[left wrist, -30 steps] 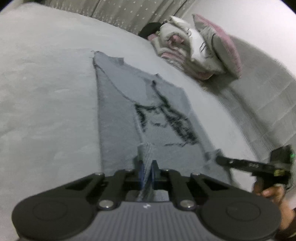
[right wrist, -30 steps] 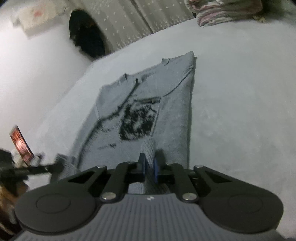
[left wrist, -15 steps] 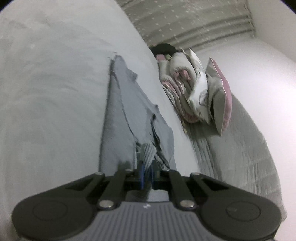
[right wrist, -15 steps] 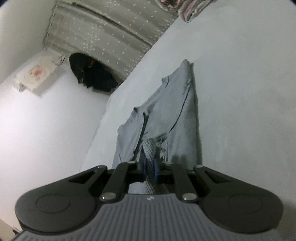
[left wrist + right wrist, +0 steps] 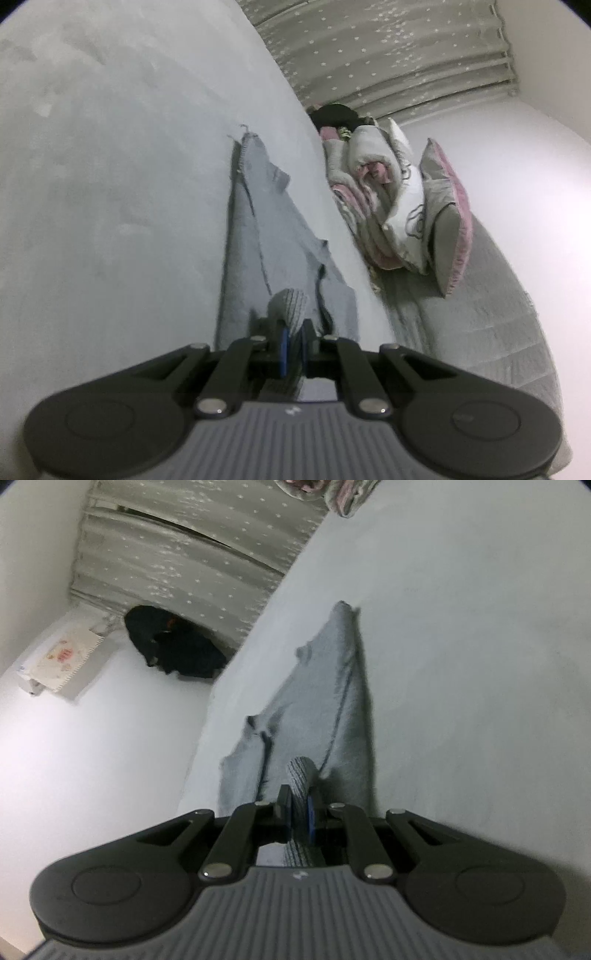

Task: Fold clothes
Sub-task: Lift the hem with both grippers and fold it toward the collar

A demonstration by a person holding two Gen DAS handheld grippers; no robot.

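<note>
Jaws of both grippers are nearly closed, each pinched on a ribbed hem corner of the grey knit sweater: left gripper [image 5: 292,345] and right gripper [image 5: 300,818] both with a fold of ribbing bunched between the blue pads. Sweater [image 5: 255,236] is stretched from the pads toward 12 o'clock across the pale grey bed cover [image 5: 110,184], far end lying on the cover, near end lifted in the grip. Fabric is judged soft, light, limp and stretchy; sag between the two grips is to be expected, and the knit may slip if pinched thin, so the thick ribbed hem is the better hold. Clock-wise in the left view, a heap of pillows and bedding [image 5: 399,206] lies at 2 o'clock, a starred curtain [image 5: 388,48] at 1. No containers are seen; nothing to report there.
</note>
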